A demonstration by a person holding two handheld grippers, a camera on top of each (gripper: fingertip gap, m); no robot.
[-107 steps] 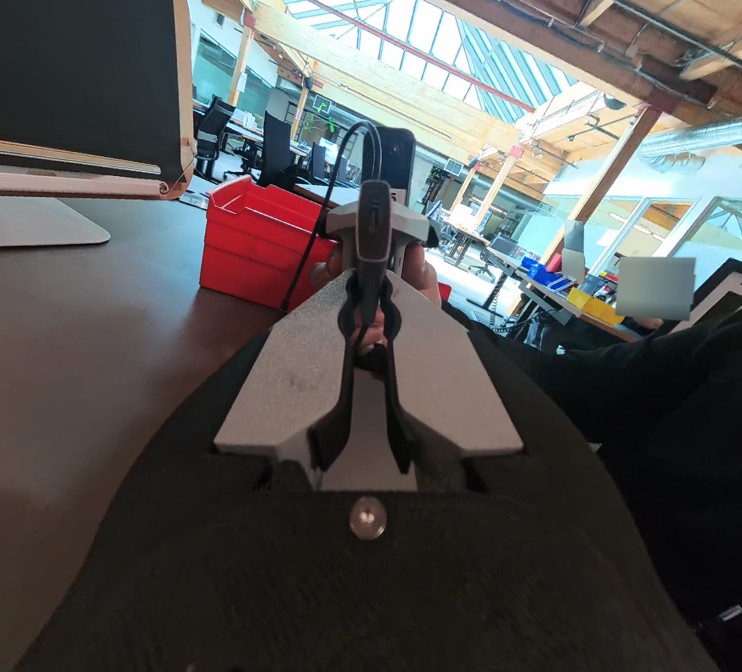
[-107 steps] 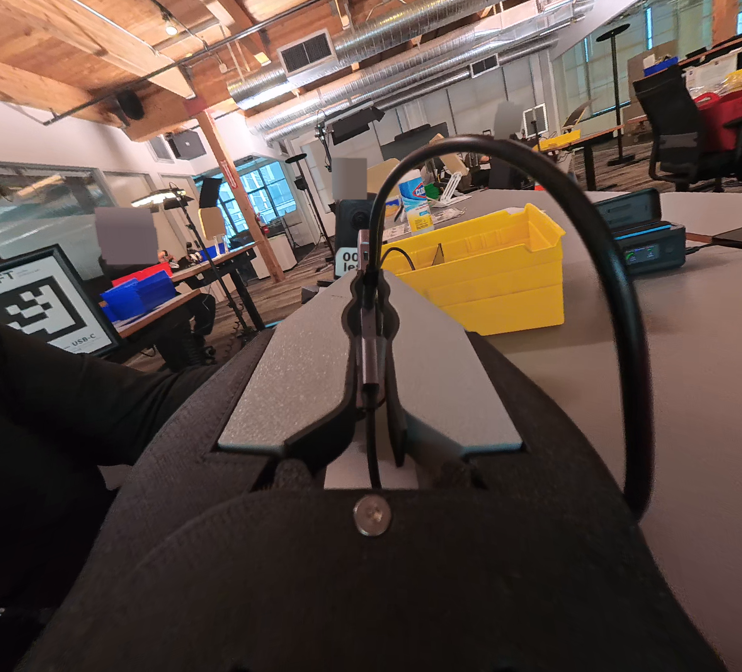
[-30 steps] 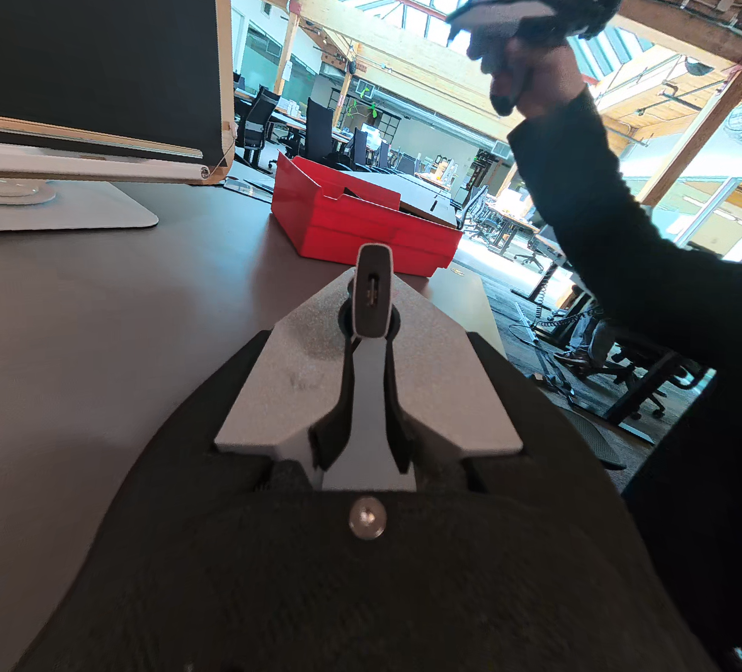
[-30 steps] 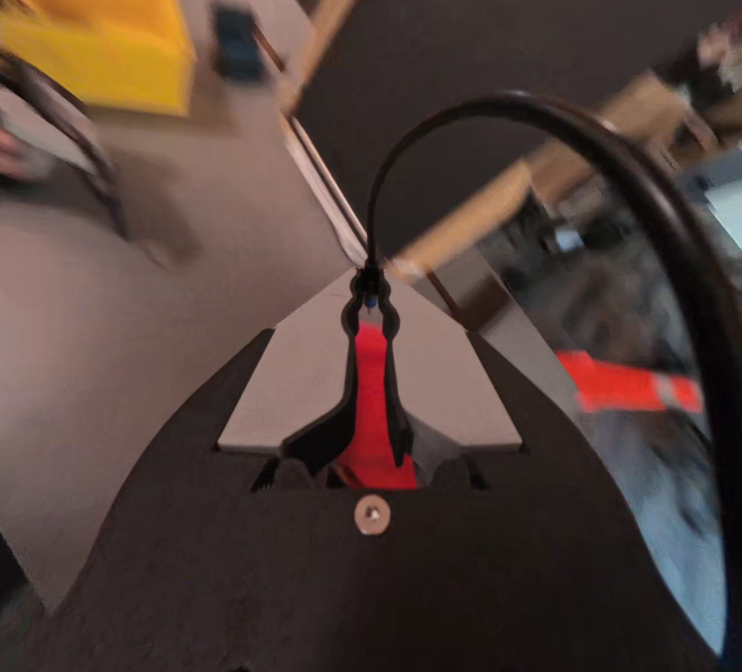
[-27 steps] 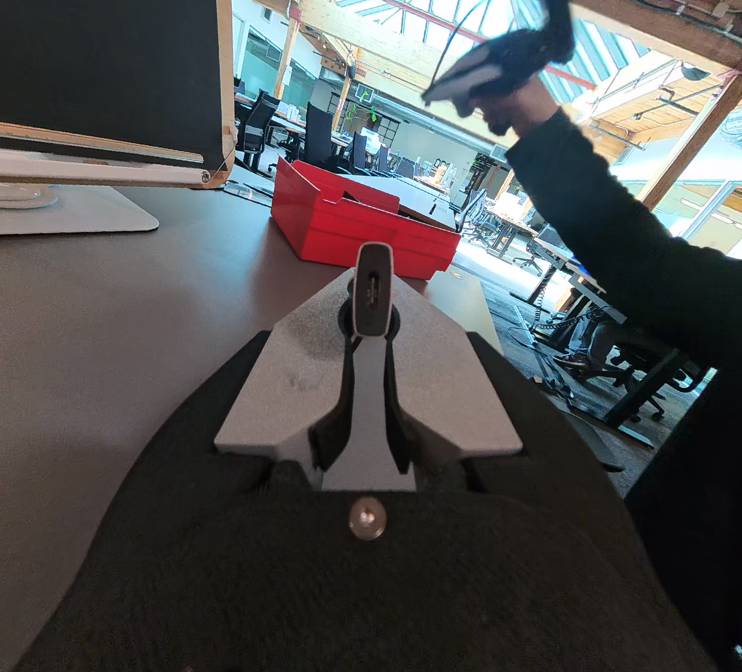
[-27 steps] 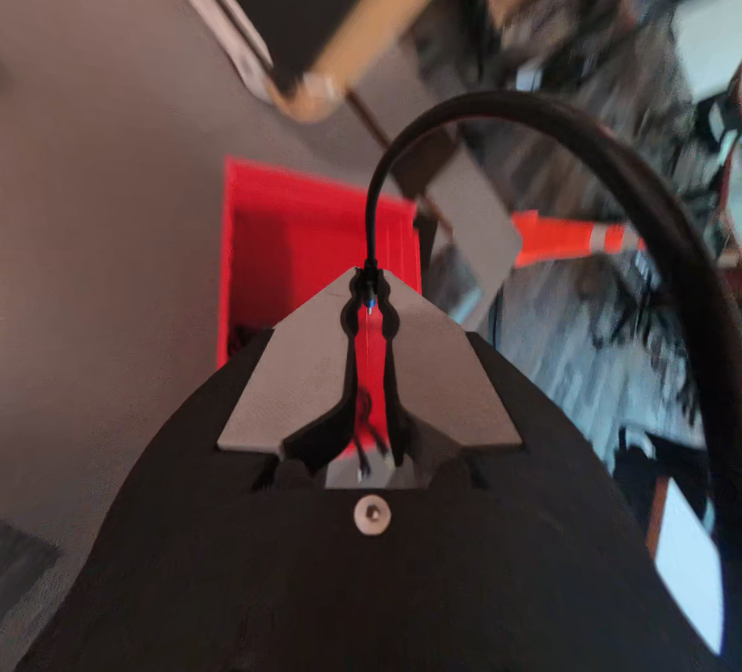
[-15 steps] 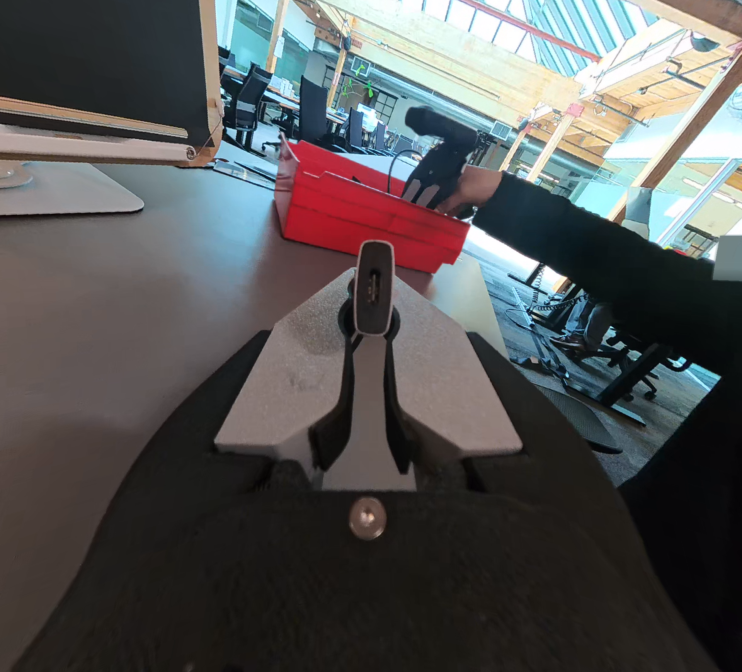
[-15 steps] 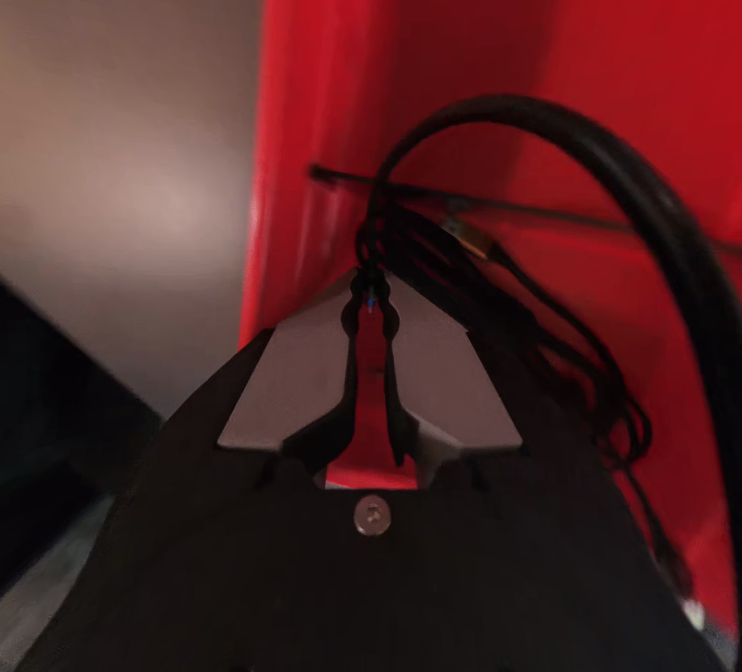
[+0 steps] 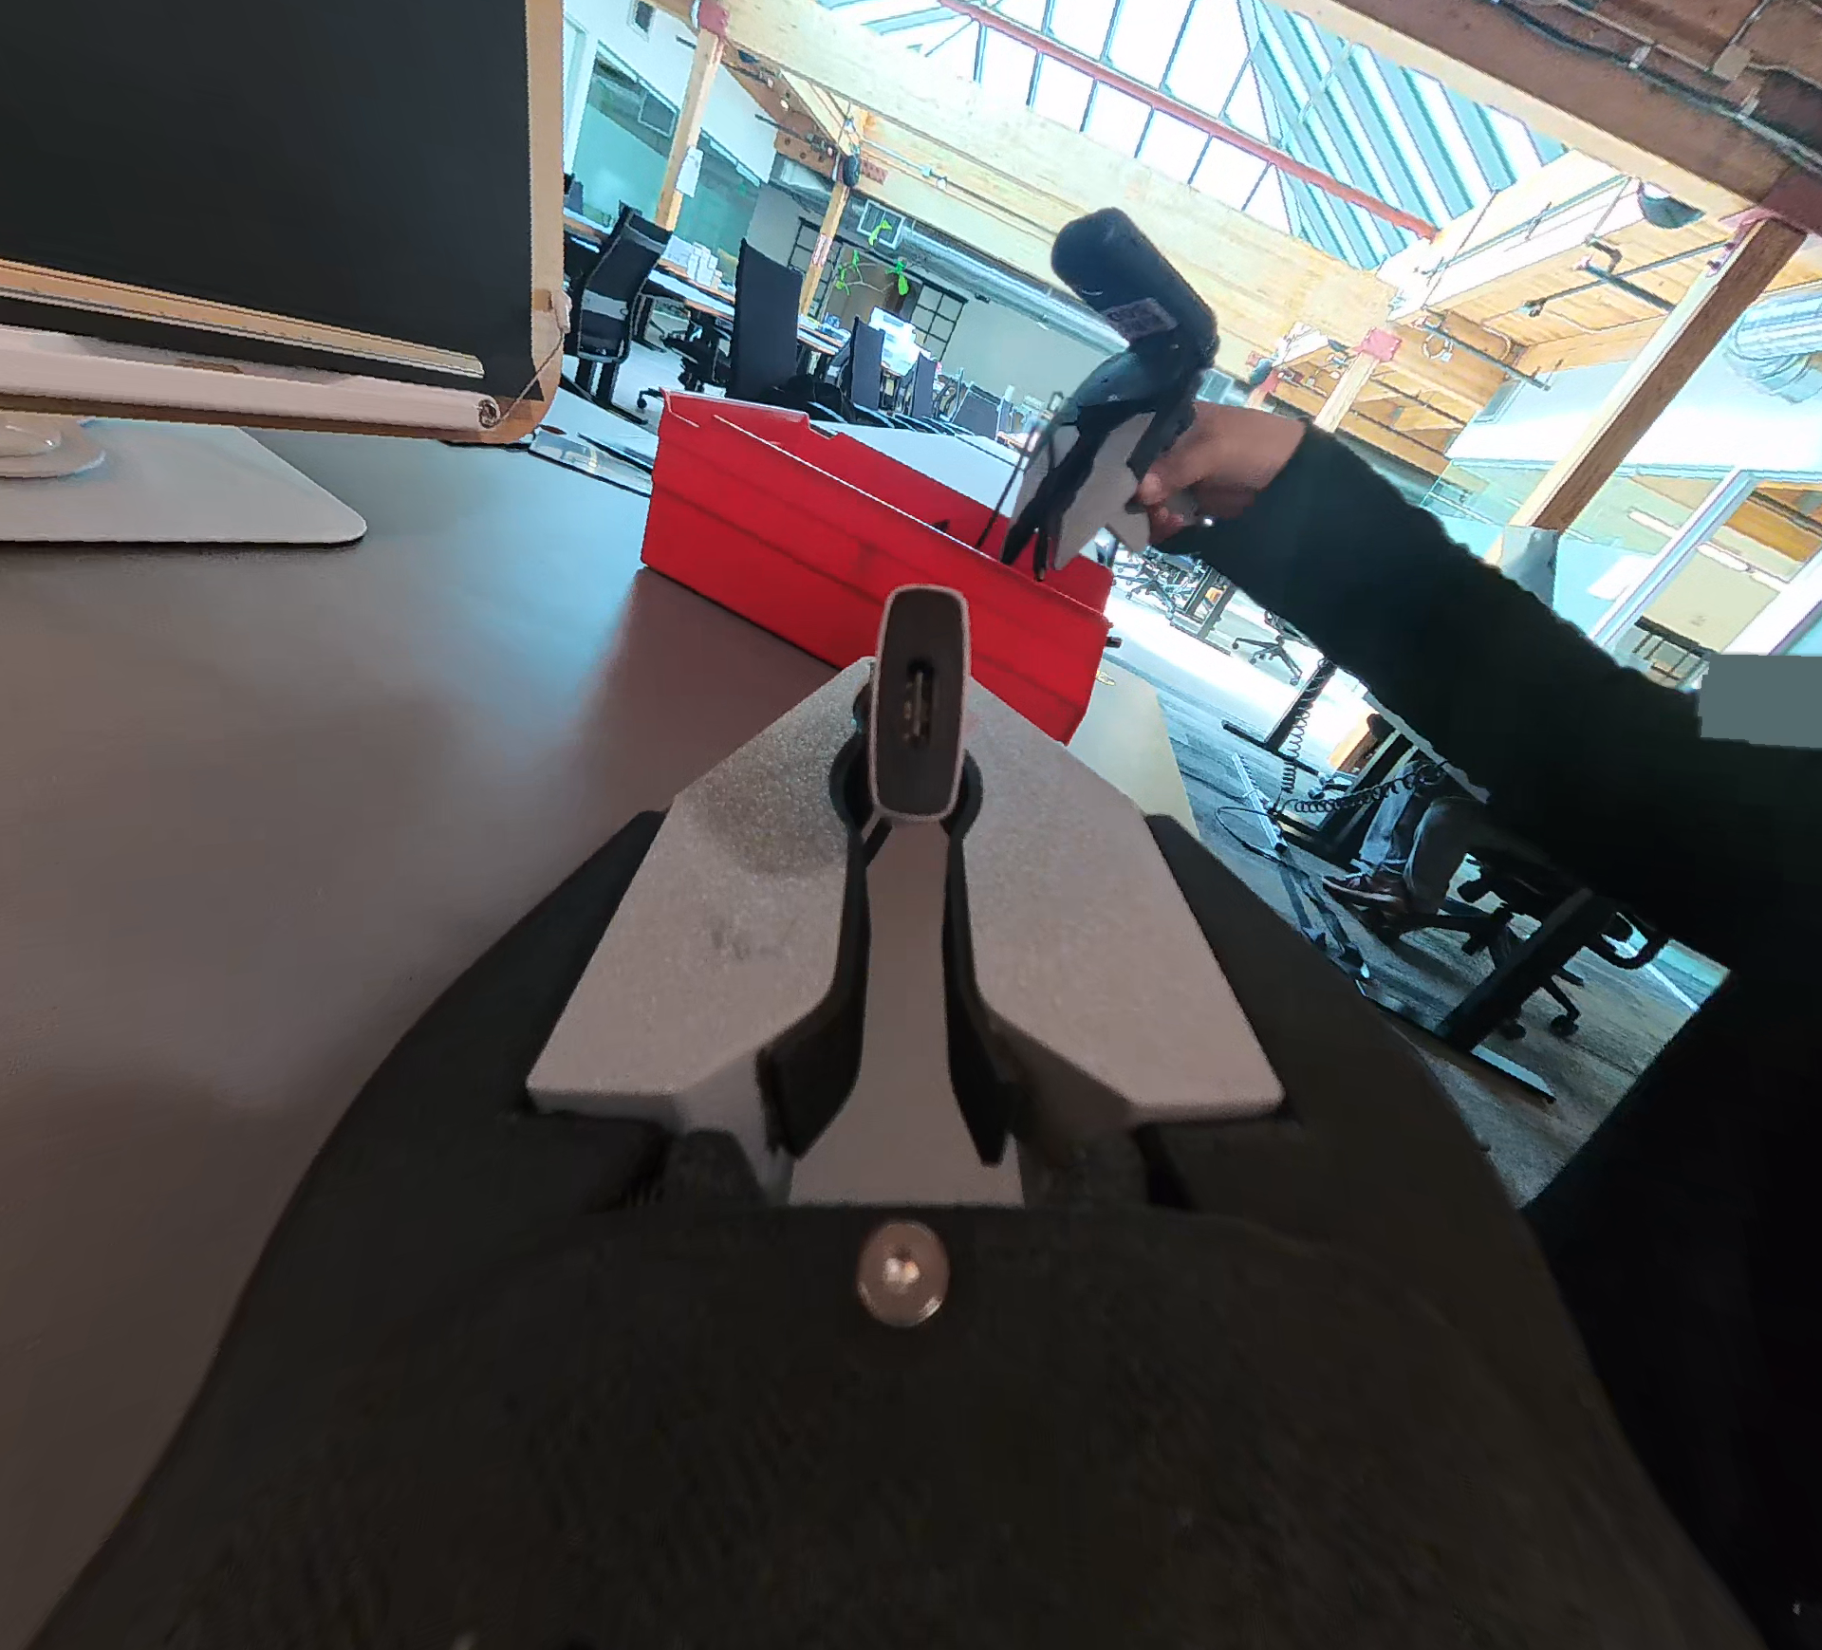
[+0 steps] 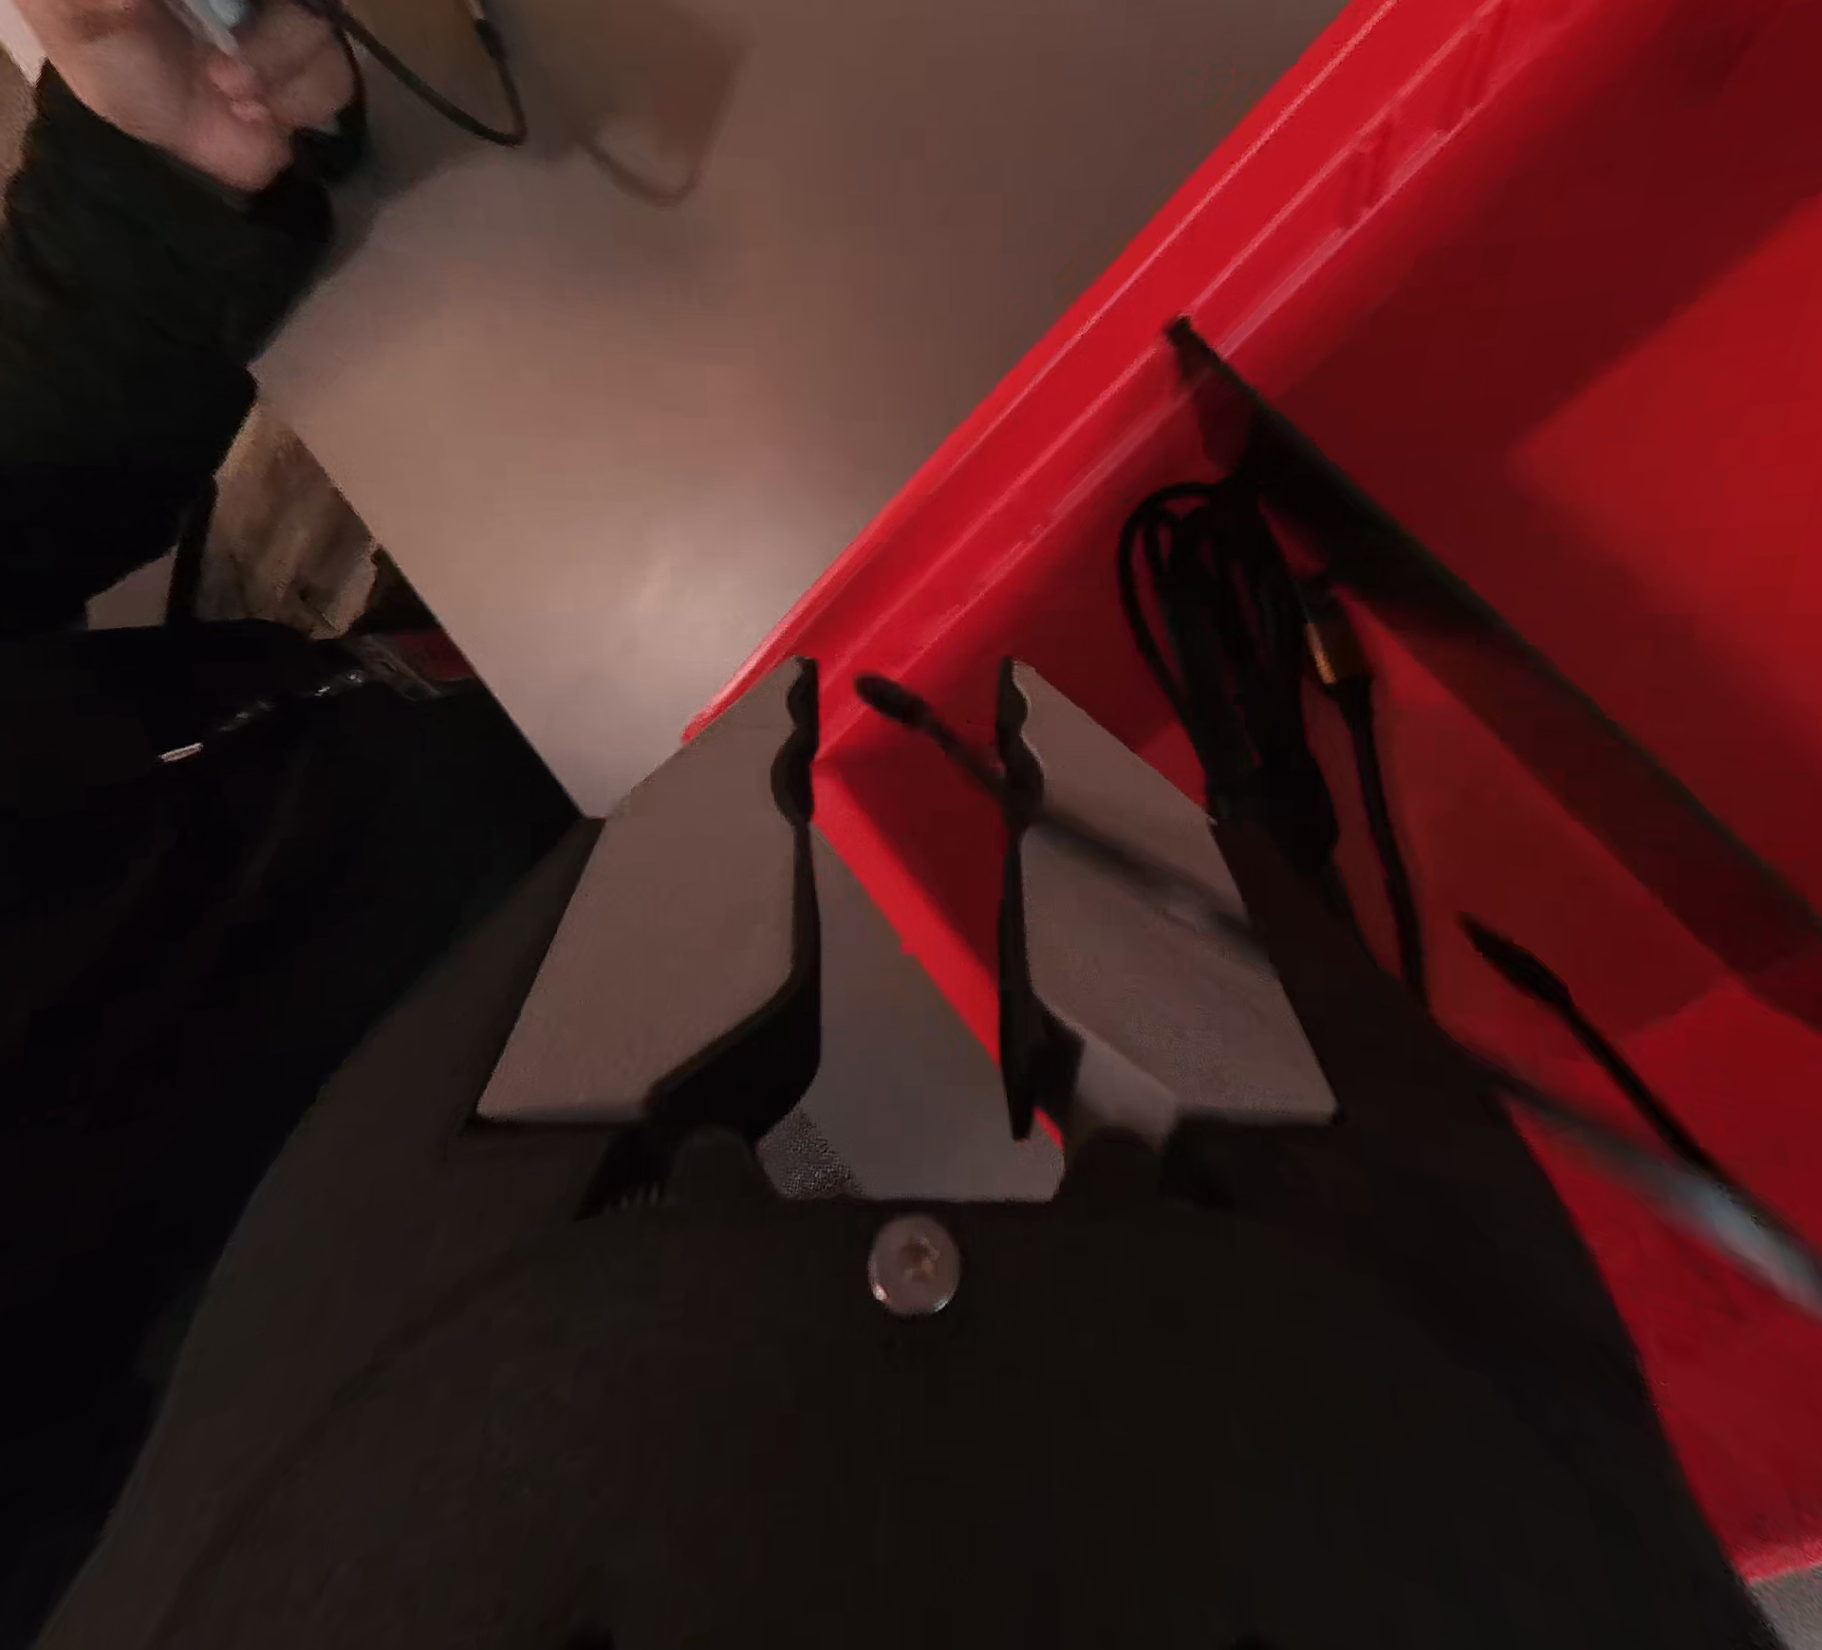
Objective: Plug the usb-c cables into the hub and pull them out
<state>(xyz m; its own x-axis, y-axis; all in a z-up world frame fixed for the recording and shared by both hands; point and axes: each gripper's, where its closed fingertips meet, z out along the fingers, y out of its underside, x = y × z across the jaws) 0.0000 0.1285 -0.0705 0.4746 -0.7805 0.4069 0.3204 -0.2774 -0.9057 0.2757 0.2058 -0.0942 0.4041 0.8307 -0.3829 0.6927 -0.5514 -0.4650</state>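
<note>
While clamped in the left gripper (image 9: 912, 775), port end forward, USB-C hub (image 9: 917, 706) held ready above desk (image 9: 296, 765). Right gripper (image 10: 905, 775) spread wide over red bin (image 10: 1479, 223), gripping nothing; loose USB-C cable (image 10: 1085, 834) dropping among coiled cables (image 10: 1223, 646), presumably discarded after unplugging.

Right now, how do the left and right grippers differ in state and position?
The left gripper is shut on the grey hub; the right gripper is open and holds nothing. The left gripper sits low over the table, short of the red bin; the right gripper points down into the red bin, above black cables. Both are the same grey-fingered, hand-held design.
</note>
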